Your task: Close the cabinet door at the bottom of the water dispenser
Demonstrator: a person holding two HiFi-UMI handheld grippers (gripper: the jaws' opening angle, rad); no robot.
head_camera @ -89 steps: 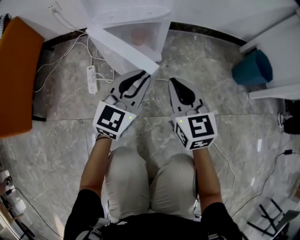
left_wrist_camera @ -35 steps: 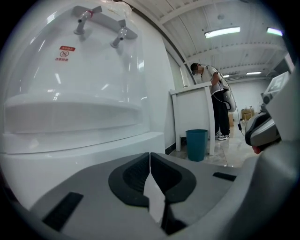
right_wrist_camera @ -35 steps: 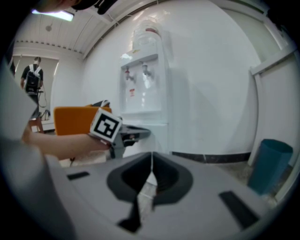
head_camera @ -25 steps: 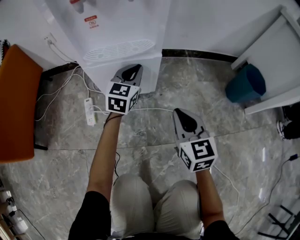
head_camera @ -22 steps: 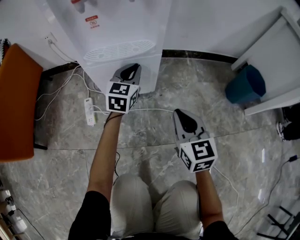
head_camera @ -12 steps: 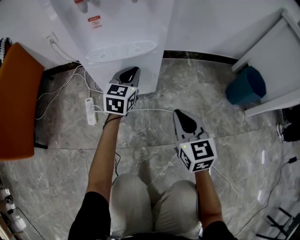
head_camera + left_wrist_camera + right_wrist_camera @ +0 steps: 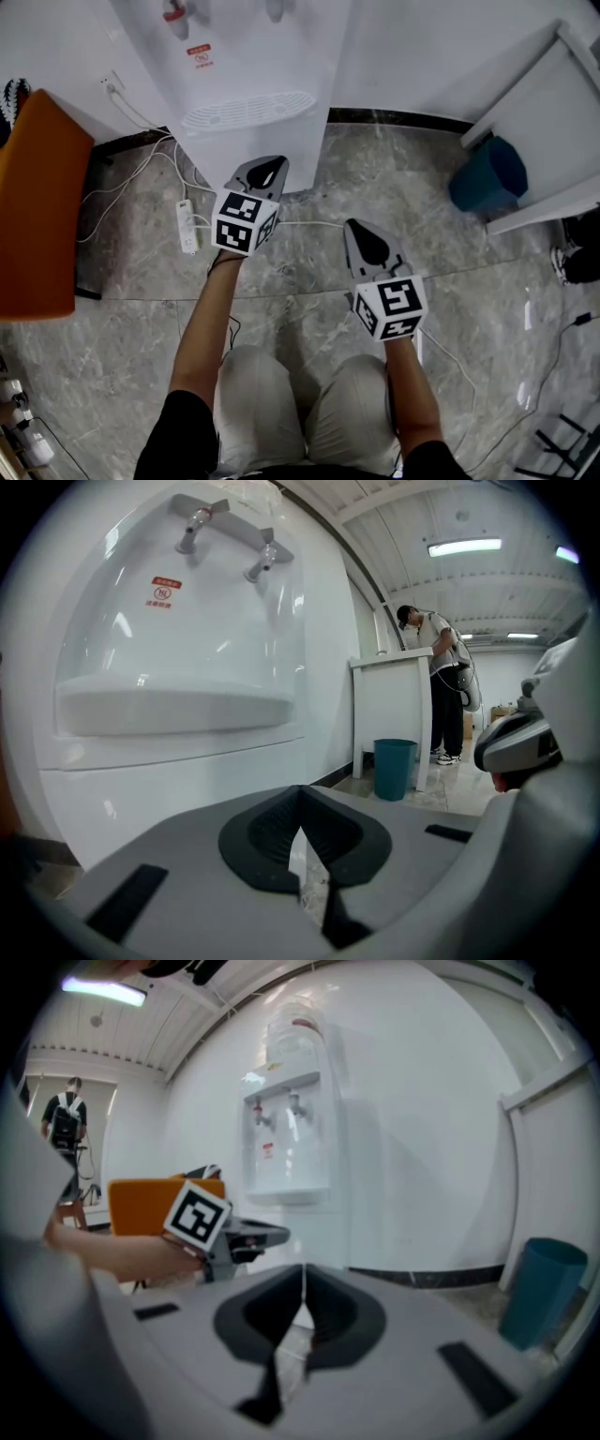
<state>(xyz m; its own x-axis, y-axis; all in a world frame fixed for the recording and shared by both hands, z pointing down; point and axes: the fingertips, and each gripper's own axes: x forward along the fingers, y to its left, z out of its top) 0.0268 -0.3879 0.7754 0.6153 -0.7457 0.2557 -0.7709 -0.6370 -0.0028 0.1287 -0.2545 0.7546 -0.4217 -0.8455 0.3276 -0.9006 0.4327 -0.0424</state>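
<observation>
The white water dispenser [image 7: 248,84] stands against the wall, and its bottom cabinet door [image 7: 305,150] lies flush with the front. In the left gripper view the door [image 7: 187,789] is a smooth white panel under the drip tray. My left gripper [image 7: 270,169] is shut and empty; its tip points at the door from a short way in front of it. My right gripper [image 7: 361,239] is also shut and empty, hanging back over the floor to the right. The right gripper view shows the dispenser [image 7: 286,1138] and the left gripper [image 7: 239,1237] in front of it.
An orange chair [image 7: 37,206] stands at the left. A power strip [image 7: 187,228] and white cables lie on the floor beside the dispenser. A teal bin [image 7: 495,176] sits by a white desk [image 7: 553,122] at the right. A person [image 7: 441,682] stands far off.
The open door of the earliest frame is now shut. Over the last second my left gripper has drawn back a little from the dispenser's front. The right gripper has stayed put.
</observation>
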